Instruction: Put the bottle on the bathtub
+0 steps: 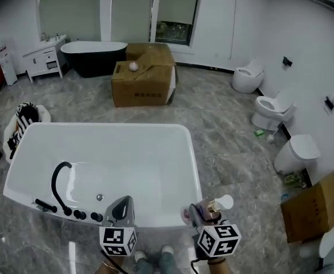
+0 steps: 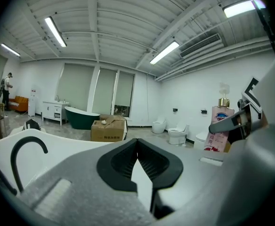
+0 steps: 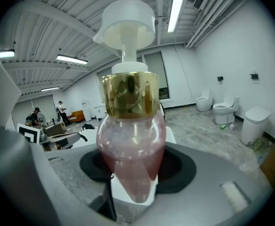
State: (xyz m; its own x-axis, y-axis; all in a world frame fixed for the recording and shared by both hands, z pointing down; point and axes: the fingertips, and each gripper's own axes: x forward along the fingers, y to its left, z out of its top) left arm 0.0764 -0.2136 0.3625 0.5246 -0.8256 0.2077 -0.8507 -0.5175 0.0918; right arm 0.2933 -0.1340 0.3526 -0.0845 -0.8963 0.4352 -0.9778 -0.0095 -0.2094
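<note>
Head view shows the right gripper (image 1: pixel 201 212) at five o'clock, clamped on the pink pump bottle (image 1: pixel 214 205) beside the white bathtub's (image 1: pixel 107 128) near right corner. At seven o'clock the left gripper (image 1: pixel 121 208) is at the tub's near rim, jaws closed and empty.

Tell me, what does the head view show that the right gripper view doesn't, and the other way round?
Only the head view: the white bathtub seen whole from above, and the cardboard box with a white ball on it.

Only the right gripper view: the ceiling lights, people far off, and a close look at the gold collar of the pump bottle.

Both: the pump bottle clamped in the right gripper, part of the white bathtub, and the toilets.
</note>
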